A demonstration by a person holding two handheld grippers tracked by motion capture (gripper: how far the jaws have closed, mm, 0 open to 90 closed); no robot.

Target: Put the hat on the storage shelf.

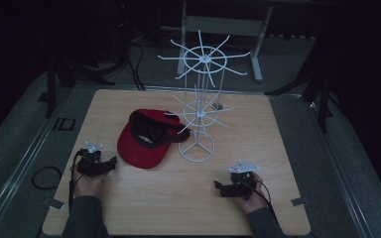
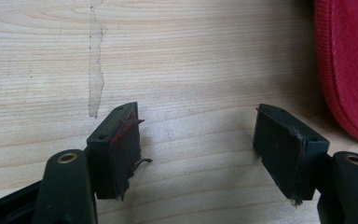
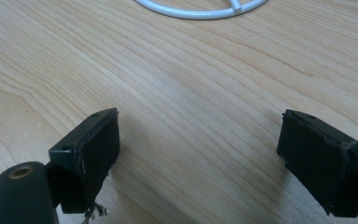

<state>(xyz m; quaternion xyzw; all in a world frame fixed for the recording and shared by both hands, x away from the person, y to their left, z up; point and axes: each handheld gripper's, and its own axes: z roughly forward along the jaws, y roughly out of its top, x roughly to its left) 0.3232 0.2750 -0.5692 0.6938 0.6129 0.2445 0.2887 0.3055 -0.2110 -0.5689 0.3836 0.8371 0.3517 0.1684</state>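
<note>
A red cap (image 1: 146,139) with a black inside lies on the wooden table (image 1: 258,124), left of a white wire rack (image 1: 201,104) with radiating hooks and a ring base (image 1: 196,147). My left gripper (image 1: 110,163) rests near the table's left front, just left of the cap's brim, its jaws open and empty. In the left gripper view the gripper (image 2: 196,140) faces bare wood with the red cap (image 2: 349,65) at the right edge. My right gripper (image 1: 219,187) sits at the front right, open and empty. In the right gripper view the gripper (image 3: 198,154) faces the rack's ring base (image 3: 200,11).
A strip of old tape residue (image 2: 94,70) marks the wood ahead of the left gripper. Cables (image 1: 44,176) lie on the floor left of the table. A metal frame (image 1: 228,25) stands behind the table in the dark.
</note>
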